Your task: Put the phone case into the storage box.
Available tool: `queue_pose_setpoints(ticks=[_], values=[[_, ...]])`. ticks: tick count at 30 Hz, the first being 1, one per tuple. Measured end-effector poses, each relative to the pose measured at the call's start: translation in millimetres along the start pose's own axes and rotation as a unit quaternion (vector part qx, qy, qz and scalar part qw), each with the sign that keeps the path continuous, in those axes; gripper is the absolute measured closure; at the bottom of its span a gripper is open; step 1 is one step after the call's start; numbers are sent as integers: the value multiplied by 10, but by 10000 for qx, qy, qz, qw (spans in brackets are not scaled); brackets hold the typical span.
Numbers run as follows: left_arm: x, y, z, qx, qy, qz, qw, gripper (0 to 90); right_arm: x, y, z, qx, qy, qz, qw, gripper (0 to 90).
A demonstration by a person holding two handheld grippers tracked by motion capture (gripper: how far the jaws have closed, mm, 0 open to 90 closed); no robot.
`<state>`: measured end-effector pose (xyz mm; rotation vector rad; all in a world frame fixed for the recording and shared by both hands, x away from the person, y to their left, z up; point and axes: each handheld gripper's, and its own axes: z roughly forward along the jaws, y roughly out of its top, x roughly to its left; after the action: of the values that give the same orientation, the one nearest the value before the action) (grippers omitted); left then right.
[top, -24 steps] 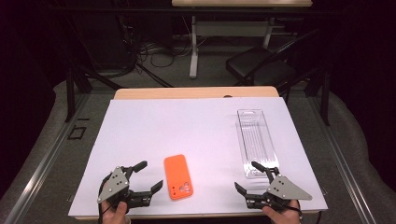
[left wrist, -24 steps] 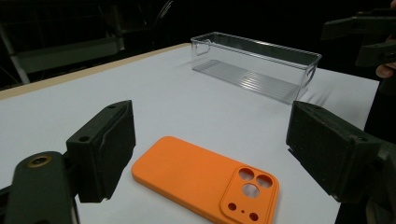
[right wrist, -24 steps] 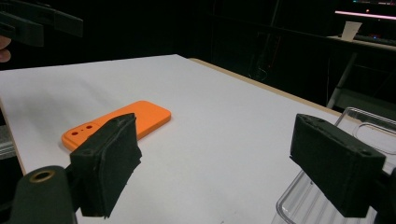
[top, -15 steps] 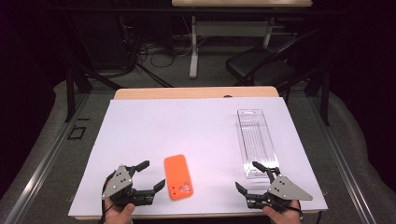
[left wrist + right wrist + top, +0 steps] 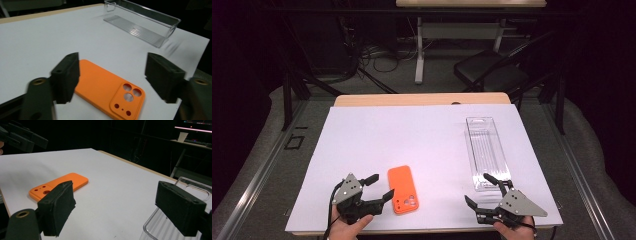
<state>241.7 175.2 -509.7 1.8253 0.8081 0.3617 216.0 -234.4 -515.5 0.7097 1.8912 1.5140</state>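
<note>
The orange phone case (image 5: 403, 189) lies flat, camera cut-outs up, on the white sheet (image 5: 412, 140) covering the worktop, near the front edge and left of centre. Against the earlier high views, the left tongs (image 5: 380, 187) have edged in toward the case, while the case itself has kept its place; their jaws stand apart, nothing between them, the lower jaw just short of the case's left edge. That reads as the approach to a pick-up, with the grip not yet made. The right tongs (image 5: 479, 192) stand apart too, holding nothing, by the near end of the clear plastic tray (image 5: 486, 150).

The left gripper view shows what the high view cannot: the case (image 5: 107, 86) sits ahead of the gap, nearer one jaw, untouched. The right gripper view shows the tray's rim (image 5: 192, 186) beside one jaw.
</note>
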Motion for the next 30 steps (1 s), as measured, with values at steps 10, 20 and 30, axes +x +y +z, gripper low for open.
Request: queue_pose_setpoints(ticks=[10, 20, 30], values=[[-235, -3, 309, 248, 10, -37, 9997, 487, 5, -13, -22, 45, -73, 43, 10000, 147], [-376, -132, 652, 673, -152, -237, 9973, 640, 15, -11, -19, 53, -60, 6, 10000, 147], [-385, -115, 658, 1019, -160, -389, 9939, 699, 25, -4, -11, 50, -26, -5, 10000, 147]])
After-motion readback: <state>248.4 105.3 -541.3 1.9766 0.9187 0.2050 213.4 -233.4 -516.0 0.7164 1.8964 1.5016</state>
